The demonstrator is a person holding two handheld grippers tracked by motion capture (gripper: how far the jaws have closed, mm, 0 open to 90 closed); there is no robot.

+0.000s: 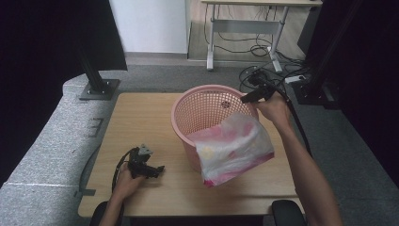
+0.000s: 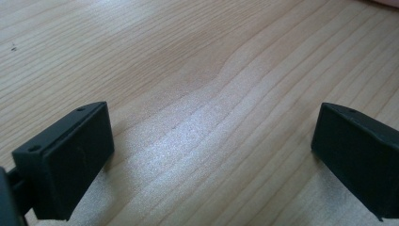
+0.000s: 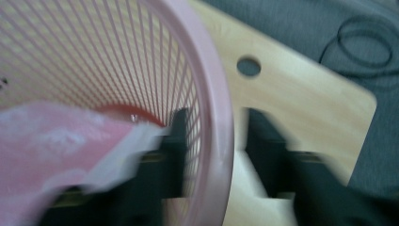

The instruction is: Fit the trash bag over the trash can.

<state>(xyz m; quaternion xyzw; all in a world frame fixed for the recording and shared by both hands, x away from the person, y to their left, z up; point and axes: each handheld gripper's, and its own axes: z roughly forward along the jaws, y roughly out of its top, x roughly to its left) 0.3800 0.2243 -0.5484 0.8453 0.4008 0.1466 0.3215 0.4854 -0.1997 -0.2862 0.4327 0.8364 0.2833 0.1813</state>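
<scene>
The wooden surface (image 1: 141, 117) carries a pink latticed laundry basket (image 1: 200, 101), which stands just in front of the right claw (image 1: 249, 98) and well off to the side of the left claw (image 1: 155, 170). In the right gripper view the right claw straddles the basket's rim, one jaw inside the lattice wall and one outside, half open with gaps on both sides, so it presses on nothing. A thin translucent plastic bag (image 1: 234, 149) with pink contents drapes over the basket's near edge, below and towards the person from the right claw; in the right gripper view its crumpled edge (image 3: 117, 155) lies against the inner jaw, but whether it is pinched I cannot tell. The bag looks light, limp and slippery; it would likely slide and sag, so a bunched fold near its mouth seems the best place to take hold. The basket looks light and stiff, and its thick rim should offer a firm grip. The left claw rests low over the bare surface, jaws spread wide and holding nothing.
</scene>
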